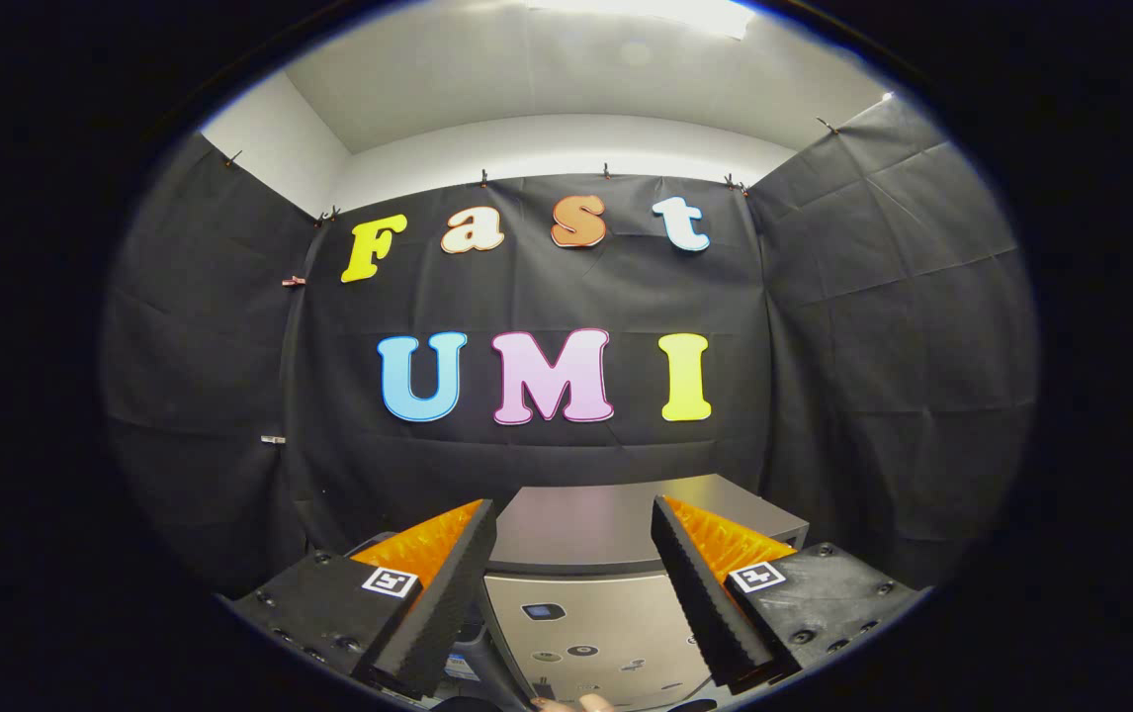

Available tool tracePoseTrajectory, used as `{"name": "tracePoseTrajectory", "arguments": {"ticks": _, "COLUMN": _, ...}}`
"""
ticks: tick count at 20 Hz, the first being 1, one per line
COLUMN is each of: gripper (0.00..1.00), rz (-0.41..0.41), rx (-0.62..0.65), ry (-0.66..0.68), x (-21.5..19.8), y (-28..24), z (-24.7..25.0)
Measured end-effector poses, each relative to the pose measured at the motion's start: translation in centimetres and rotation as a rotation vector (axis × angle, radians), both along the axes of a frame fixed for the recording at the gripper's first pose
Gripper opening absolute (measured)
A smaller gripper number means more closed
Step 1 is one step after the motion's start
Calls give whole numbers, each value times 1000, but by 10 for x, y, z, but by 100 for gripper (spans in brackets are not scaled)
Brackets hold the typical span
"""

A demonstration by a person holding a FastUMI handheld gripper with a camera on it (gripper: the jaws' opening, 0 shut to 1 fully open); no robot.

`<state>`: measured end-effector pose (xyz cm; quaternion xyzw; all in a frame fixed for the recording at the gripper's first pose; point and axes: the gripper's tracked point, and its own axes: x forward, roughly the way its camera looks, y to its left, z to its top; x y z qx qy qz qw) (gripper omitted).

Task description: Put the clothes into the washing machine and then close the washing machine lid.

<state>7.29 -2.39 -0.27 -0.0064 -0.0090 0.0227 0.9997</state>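
Note:
My gripper (573, 509) stands open, its two orange-and-black fingers (448, 574) spread wide with nothing between them. Between and just beyond the fingers is the washing machine (576, 603), a grey box with a flat dark-grey top surface (576, 524) and a lighter control panel with small round buttons facing me. The top looks flat and shut. A fingertip of a person's hand (566, 703) shows at the panel's near edge below the fingers.
The booth's black cloth wall (547, 287) hangs close behind the machine and wraps round both sides. A white ceiling with a light strip (655, 15) is above.

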Motion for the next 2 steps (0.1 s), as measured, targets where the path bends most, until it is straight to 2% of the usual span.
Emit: {"name": "tracePoseTrajectory", "arguments": {"ticks": 2, "gripper": 98, "rz": -1, "rx": 2, "ry": -2, "x": 1, "y": -1, "z": 1}}
